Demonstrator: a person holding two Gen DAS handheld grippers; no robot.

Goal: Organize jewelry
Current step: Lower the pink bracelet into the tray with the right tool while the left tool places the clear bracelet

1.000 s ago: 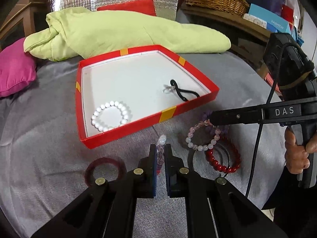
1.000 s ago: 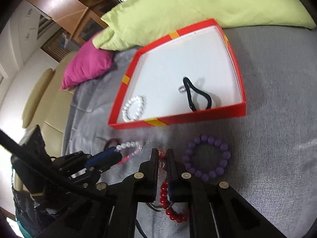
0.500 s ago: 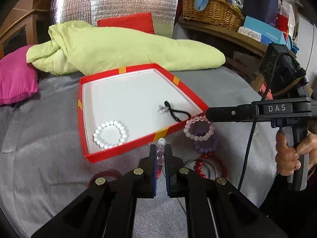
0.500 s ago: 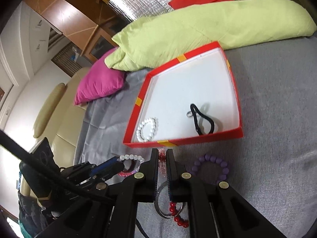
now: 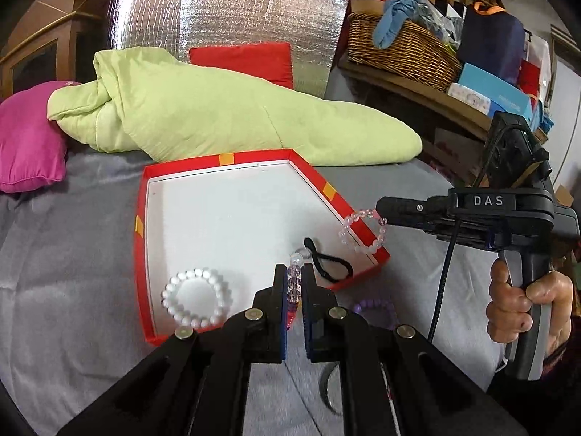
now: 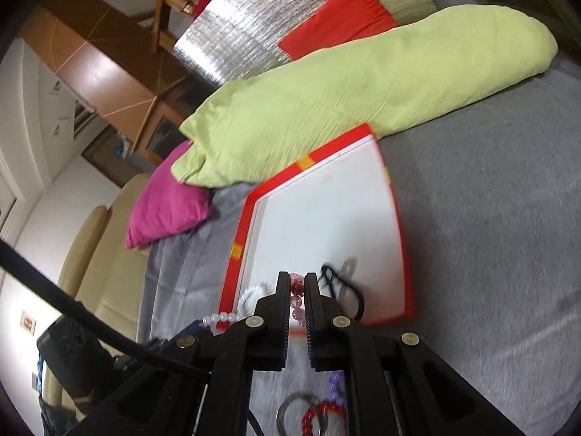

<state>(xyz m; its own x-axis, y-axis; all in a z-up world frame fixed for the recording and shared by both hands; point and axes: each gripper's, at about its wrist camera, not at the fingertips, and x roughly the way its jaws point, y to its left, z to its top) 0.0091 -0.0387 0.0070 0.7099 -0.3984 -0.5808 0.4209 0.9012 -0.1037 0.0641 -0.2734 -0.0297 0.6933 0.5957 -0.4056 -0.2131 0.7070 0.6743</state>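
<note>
A red tray (image 5: 139, 225) with a white floor lies on the grey cloth. In it are a white bead bracelet (image 5: 196, 298) and a black hair tie (image 5: 328, 263). My left gripper (image 5: 293, 272) is shut on a clear and lilac bead bracelet (image 5: 294, 283), lifted over the tray's near edge. My right gripper (image 5: 381, 214) is shut on a pale pink bead bracelet (image 5: 363, 232), which dangles over the tray's right rim. In the right wrist view the pink beads (image 6: 297, 298) sit between that gripper's (image 6: 297, 279) pads, with the tray (image 6: 399, 239) just ahead.
A purple bracelet (image 5: 374, 312), a red bead bracelet (image 6: 323, 414) and a metal ring (image 6: 290, 410) lie on the cloth near me. A green quilt (image 5: 218, 116) and a pink cushion (image 5: 25, 145) lie behind the tray. A person's hand (image 5: 526, 305) grips the right tool.
Both grippers have risen with their bracelets and come forward from the cloth to the tray's near edge. The pink bracelet now hangs over the right rim.
</note>
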